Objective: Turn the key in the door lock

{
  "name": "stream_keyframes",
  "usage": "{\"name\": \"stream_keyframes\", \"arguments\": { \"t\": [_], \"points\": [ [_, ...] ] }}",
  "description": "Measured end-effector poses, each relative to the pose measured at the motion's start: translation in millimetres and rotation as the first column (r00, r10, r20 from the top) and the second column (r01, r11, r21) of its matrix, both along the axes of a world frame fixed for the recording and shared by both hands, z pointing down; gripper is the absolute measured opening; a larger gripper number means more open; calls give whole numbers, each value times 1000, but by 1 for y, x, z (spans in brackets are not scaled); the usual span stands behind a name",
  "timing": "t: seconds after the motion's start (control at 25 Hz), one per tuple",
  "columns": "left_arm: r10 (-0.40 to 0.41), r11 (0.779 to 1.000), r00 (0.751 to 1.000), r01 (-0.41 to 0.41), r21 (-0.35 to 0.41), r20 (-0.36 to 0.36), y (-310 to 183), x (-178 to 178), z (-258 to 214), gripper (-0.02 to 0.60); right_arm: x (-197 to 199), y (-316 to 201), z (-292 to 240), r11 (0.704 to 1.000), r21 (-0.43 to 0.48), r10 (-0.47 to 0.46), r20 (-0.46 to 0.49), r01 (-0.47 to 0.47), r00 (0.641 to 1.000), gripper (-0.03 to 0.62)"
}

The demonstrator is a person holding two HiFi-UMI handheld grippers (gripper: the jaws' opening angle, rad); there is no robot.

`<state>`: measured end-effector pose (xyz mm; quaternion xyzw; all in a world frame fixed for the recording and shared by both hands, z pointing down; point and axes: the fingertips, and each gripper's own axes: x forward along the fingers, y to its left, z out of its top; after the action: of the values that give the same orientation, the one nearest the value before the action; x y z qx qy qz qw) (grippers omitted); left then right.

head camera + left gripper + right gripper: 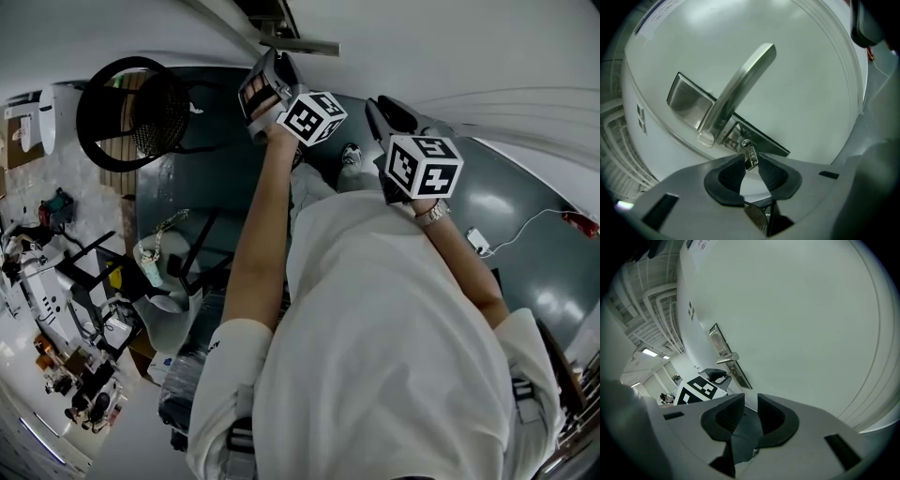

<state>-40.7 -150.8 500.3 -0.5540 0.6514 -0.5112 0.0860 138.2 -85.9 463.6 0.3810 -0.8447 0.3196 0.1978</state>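
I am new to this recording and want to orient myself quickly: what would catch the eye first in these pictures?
First comes the small silver key in the lock, just below the long metal door handle on the white door, with the left gripper closed on it. The right gripper is held off to the right, facing the same door, jaws apart and empty.
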Motion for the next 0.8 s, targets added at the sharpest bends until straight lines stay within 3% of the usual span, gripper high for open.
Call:
{"name": "stream_keyframes", "arguments": {
  "t": [0.24,0.48,0.64,0.8],
  "points": [
    [4,1000,999,-4,10,48,-2,-1,2,94,-2,1,2,1000,-6,-9,3,9,1000,87],
    [25,999,999,-25,32,-20,-4,-3,2,92,-14,4,4,1000,-6,-21,-3,21,1000,87],
    [21,1000,983,-19,15,-184,-8,-4,0,80,-20,0,5,1000,-11,-12,-4,12,1000,87],
    [-32,999,905,36,2,-425,-6,-9,-1,61,-30,4,5,1000,-12,-9,-5,9,1000,87]
  ]
}}
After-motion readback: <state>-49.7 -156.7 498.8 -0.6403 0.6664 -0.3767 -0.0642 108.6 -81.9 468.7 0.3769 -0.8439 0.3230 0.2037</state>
